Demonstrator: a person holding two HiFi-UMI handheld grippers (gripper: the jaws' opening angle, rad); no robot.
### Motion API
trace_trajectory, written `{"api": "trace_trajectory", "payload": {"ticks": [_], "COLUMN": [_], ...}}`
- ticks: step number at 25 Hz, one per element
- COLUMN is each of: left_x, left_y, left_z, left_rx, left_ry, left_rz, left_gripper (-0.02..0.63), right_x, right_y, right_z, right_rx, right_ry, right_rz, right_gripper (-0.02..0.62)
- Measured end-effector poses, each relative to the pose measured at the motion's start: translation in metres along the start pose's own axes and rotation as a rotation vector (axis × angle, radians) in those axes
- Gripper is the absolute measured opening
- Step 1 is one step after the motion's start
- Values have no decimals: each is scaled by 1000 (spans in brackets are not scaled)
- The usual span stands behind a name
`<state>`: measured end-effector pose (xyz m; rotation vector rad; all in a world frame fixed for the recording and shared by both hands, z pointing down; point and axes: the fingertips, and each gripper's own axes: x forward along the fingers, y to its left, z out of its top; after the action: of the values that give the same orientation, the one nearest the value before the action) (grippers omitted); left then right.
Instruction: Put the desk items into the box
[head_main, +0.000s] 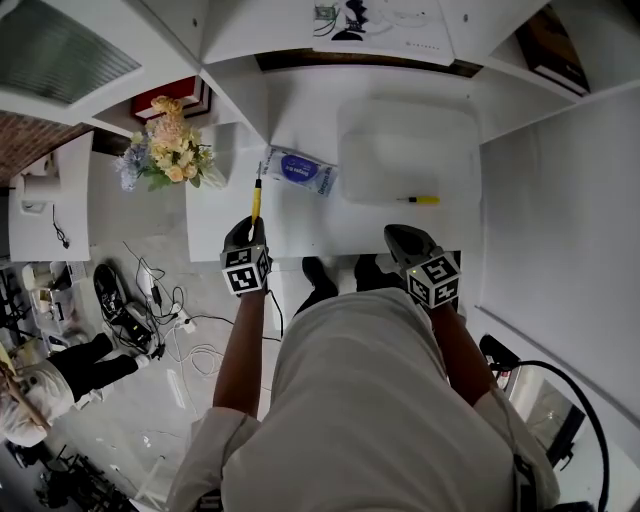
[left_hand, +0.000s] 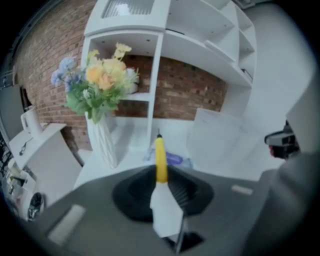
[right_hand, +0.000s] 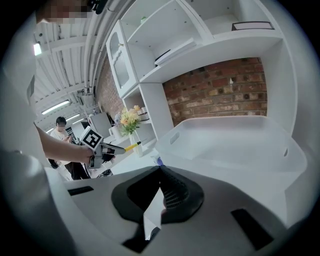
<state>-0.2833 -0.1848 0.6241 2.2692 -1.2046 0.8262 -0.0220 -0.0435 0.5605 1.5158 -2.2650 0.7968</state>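
Step in hand: carry phase. The left gripper is pinching a yellow pen by its white rear end, and the yellow barrel is sticking out past the jaws toward the top of the head view; the left gripper view confirms it, the pen standing straight up out of the closed jaws at frame centre. The translucent box is sitting in the upper middle-right of the head view, so the held pen is lying well to its left, not yet over the rim. A blue-and-white packet is resting on the desk between the pen tip and the box's left wall. A second yellow pen is showing at the box's lower edge; in or just outside, I cannot tell. The right gripper is hovering below the box, jaws pressed together on nothing. Judgement: the next move is calling for a sweep to the right over the rim before the jaws open.
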Motion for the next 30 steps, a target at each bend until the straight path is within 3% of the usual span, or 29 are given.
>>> {"api": "trace_trajectory", "payload": {"ticks": [15, 30], "left_x": [-36, -22], "left_y": [-82, -166], "left_z": [76, 144], "left_rx": [126, 349], "left_ry": [-78, -112], "left_rz": [-196, -355], "left_gripper": [71, 71], "right_x": [-6, -27], "right_y": [-10, -45], "right_z": [-2, -4], "right_rx": [24, 94], "right_ry": [-16, -58], "right_rz": [32, -17], "right_gripper": [2, 2]}}
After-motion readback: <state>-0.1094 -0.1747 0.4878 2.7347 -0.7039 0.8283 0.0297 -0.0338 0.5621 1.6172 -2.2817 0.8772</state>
